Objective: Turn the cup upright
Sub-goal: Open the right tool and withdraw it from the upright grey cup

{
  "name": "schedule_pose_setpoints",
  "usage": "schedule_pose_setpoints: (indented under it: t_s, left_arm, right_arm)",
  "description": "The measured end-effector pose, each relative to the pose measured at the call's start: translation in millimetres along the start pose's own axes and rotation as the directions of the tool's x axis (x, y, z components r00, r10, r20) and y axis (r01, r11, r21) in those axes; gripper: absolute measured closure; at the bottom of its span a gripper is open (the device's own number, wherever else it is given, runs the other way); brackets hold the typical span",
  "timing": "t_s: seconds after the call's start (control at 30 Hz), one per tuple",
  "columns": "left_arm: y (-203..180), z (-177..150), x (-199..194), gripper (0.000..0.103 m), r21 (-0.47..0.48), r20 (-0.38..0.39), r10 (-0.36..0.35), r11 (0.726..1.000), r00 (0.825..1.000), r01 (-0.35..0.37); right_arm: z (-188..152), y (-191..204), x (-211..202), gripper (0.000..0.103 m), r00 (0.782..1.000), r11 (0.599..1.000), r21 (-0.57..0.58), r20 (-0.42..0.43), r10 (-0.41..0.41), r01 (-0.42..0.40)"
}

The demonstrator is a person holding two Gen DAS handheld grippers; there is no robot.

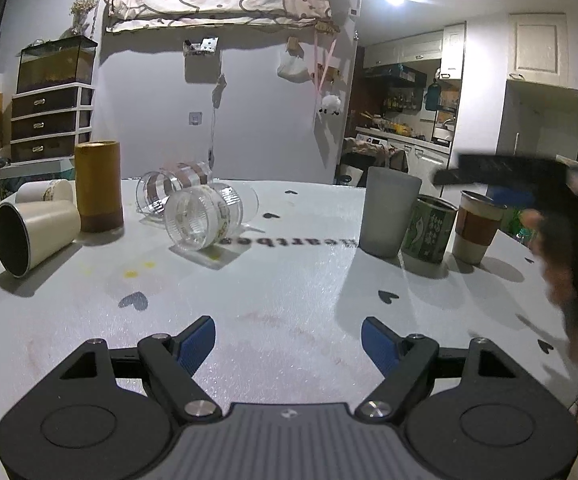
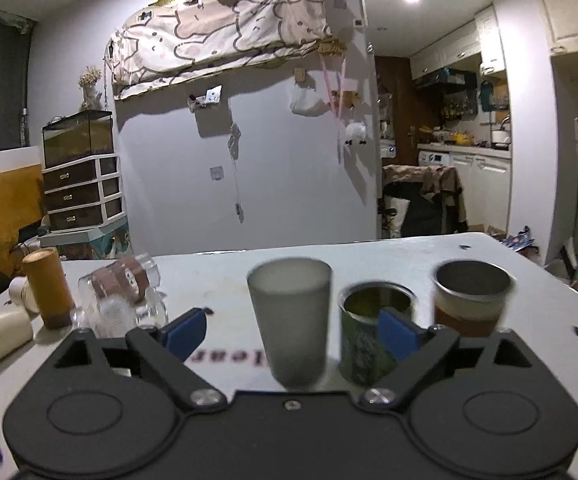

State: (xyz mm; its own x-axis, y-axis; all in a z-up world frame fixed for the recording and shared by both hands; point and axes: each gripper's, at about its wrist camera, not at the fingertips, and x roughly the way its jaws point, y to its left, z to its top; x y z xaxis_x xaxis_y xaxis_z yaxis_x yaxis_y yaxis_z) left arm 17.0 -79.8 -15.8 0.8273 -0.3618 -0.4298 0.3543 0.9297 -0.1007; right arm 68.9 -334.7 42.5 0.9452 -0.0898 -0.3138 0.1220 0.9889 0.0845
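Three cups stand upright on the right of the white table (image 1: 289,288): a frosted grey cup (image 1: 389,212), a green printed cup (image 1: 429,232) and a brown-banded cup (image 1: 477,228). On the left, a cream cup (image 1: 33,236) lies on its side, mouth toward me. Two clear glasses (image 1: 205,212) lie on their sides mid-table. My left gripper (image 1: 287,344) is open and empty above the table front. My right gripper (image 2: 293,334) is open; the frosted grey cup (image 2: 293,320) stands between its fingers, untouched. The right gripper shows blurred in the left wrist view (image 1: 521,176).
A tall amber cylinder (image 1: 99,186) stands upright at the left, with another white cup (image 1: 45,192) lying behind it. The table's far edge faces a wall. A drawer unit (image 1: 49,120) stands at the left beyond the table.
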Motion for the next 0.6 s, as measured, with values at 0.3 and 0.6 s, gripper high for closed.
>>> schedule_pose_setpoints:
  t_s: [0.3,0.6]
  left_arm:
    - [-15.2,5.9,-7.2,0.020,0.036,0.028,0.035,0.999,0.999,-0.036]
    - [-23.1,14.0,-25.4,0.001,0.061,0.090,0.062,0.996,0.994,-0.068]
  right_arm:
    - [-41.6,-16.9,-70.8,0.006,0.999,1.000,-0.001,0.037,-0.021,0.022]
    - [-59.3,-10.3,-107.1,0.002,0.996,0.998,-0.038,0.079,-0.039,0.042]
